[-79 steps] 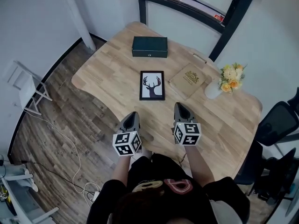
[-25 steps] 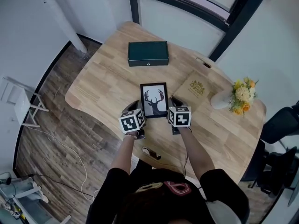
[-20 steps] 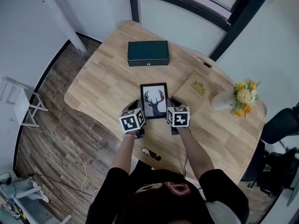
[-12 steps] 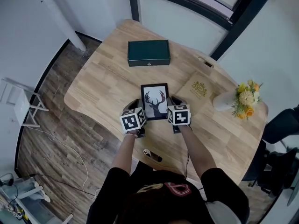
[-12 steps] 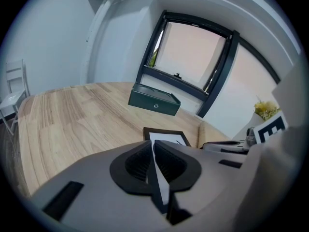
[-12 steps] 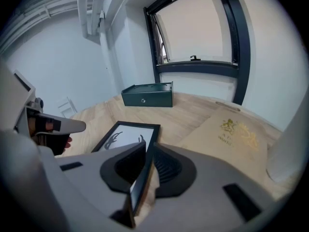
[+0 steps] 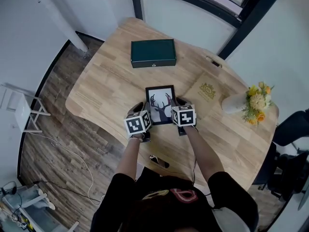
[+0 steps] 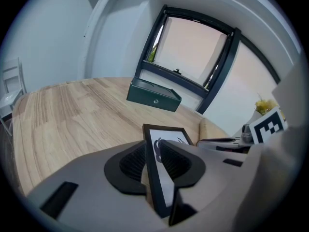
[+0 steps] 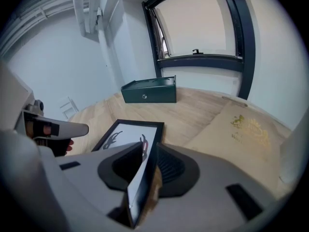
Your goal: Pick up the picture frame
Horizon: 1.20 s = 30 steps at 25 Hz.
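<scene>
Two pairs of jaws: both stand apart, each astride one side edge of the picture frame (image 7: pixel 160 104); neither looks clamped yet, as I judge it.
Left gripper (image 8: pixel 155 148): jaws have just been opening; the frame's left rail stands between the pads, close on both sides.
Right gripper (image 9: pixel 149 150): jaws parted, the frame's right rail between them, printed face toward one pad.
Picture frame: near the front of the table (image 7: pixel 101 88), between the two grippers, apparently not lifted.
Beyond: green box (image 7: pixel 153 53), well apart at the table's far side.
Done: approach, edges taken between jaws.
Remaining: close both grips, raise the frame level.
</scene>
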### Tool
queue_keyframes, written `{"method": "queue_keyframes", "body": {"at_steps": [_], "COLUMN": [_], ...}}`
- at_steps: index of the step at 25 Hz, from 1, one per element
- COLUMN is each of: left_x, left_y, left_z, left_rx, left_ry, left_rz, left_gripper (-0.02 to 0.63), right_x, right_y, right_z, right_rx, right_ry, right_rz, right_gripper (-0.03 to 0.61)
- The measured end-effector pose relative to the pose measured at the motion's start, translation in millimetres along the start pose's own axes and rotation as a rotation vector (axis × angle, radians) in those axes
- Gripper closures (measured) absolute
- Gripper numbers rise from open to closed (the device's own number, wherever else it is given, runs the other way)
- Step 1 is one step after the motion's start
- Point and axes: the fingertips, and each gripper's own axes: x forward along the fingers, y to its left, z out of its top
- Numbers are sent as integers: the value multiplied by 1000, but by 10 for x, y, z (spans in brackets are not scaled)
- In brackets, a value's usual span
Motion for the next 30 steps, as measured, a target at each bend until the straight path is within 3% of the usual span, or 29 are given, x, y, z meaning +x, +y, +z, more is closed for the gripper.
{"method": "queue_keyframes", "body": {"at_steps": [18, 26, 30], "left_x": [214, 295, 308], "left_y": [-21, 28, 46], "left_z": [-255, -433, -464], "left_rx": [88, 79, 45], "left_ry": [127, 210, 213], "left_rz": [-2, 52, 55], "left_gripper": [482, 468, 468], "right_x": [170, 174, 176], "right_y": [-40, -30, -21], "right_z": [-208, -190, -194], "right_rx": [30, 22, 37], "right_ry": [95, 91, 91], "right_rz": [-51, -40, -33], "right_gripper": [465, 462, 462]}}
